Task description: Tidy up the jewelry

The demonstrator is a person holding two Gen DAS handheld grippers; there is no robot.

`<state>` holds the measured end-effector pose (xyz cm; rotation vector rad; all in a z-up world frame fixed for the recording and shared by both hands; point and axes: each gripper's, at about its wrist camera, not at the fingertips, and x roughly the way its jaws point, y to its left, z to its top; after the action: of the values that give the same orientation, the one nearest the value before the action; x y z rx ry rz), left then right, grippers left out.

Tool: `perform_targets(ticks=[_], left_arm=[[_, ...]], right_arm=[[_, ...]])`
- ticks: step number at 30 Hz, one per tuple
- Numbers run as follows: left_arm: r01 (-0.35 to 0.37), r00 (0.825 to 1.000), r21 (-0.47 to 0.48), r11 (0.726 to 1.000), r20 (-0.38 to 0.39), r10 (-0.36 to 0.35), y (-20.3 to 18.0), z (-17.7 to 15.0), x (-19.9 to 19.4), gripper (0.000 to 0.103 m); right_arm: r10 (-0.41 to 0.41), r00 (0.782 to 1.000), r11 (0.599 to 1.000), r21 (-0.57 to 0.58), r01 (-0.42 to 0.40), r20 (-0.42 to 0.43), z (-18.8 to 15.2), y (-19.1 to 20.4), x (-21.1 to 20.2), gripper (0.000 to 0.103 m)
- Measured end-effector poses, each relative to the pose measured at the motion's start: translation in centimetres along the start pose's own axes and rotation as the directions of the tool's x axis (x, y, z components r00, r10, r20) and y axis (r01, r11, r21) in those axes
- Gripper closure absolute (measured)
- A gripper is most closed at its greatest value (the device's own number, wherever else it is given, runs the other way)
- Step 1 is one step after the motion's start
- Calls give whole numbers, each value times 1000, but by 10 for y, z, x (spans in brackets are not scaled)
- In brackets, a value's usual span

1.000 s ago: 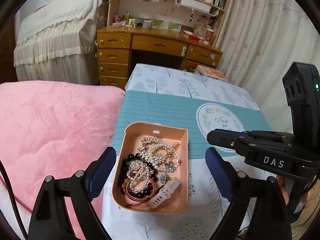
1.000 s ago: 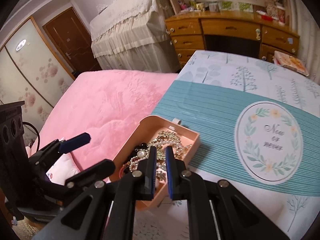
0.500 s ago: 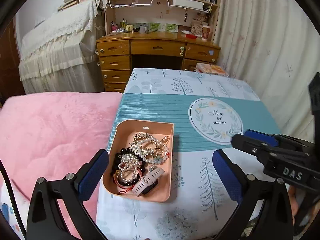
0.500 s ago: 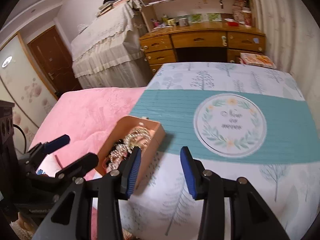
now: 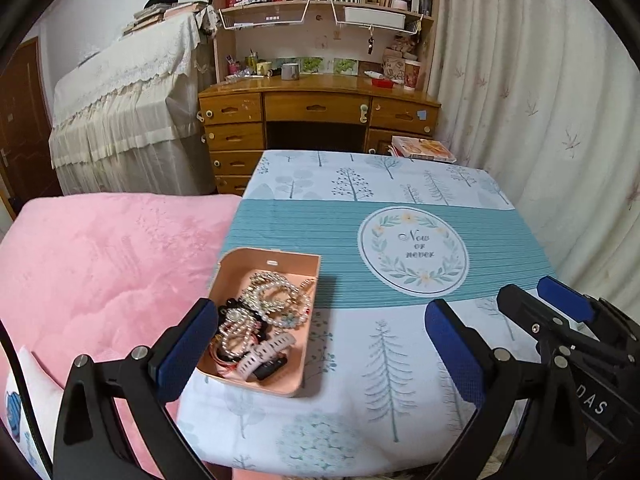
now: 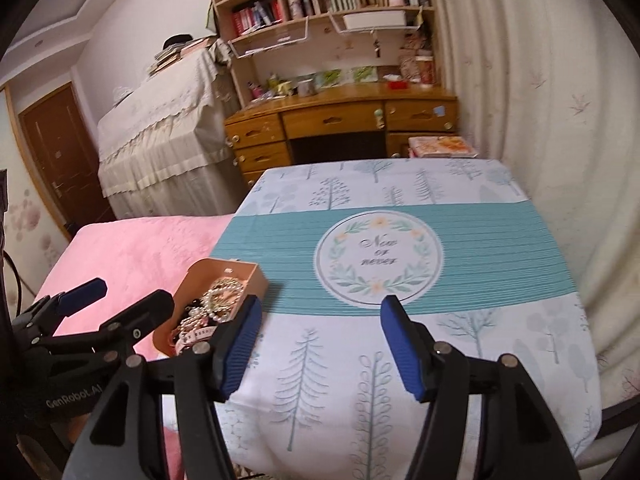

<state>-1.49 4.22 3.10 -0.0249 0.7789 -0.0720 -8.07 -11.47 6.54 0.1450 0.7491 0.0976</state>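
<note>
A peach tray (image 5: 308, 280) sits at the left edge of the cloth-covered table (image 5: 384, 360). It holds a heap of jewelry (image 5: 264, 312): pearl bracelets, dark beads, a pink watch strap. In the right wrist view the tray (image 6: 256, 276) lies left of centre. My left gripper (image 5: 320, 344) is open and empty, above the table's near edge, its left finger beside the tray. My right gripper (image 6: 320, 340) is open and empty over the bare cloth, right of the tray. It also shows in the left wrist view (image 5: 556, 308).
A pink blanket (image 5: 100, 272) lies on the bed left of the table. A wooden desk (image 5: 316, 112) with shelves stands behind. A curtain (image 5: 540, 100) hangs at the right. A book (image 5: 424, 148) lies past the table's far edge.
Both grippers have pulled back and up from the tray. The right gripper has gone from shut to wide open and moved right, away from the jewelry.
</note>
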Motion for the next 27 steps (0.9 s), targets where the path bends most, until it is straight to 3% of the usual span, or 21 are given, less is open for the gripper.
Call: perform_targets(ticks=[11,27], left_arm=[[-14,999,27,1000,47,12,-25,-1,-17,1],[-42,999,31,999,31,41,-37,-2,-14,1]], right_arm=[[-31,999,999,22,30,12,1,-19,-23,41],[-29,999,999,31,28,27,1,-29,-26,41]])
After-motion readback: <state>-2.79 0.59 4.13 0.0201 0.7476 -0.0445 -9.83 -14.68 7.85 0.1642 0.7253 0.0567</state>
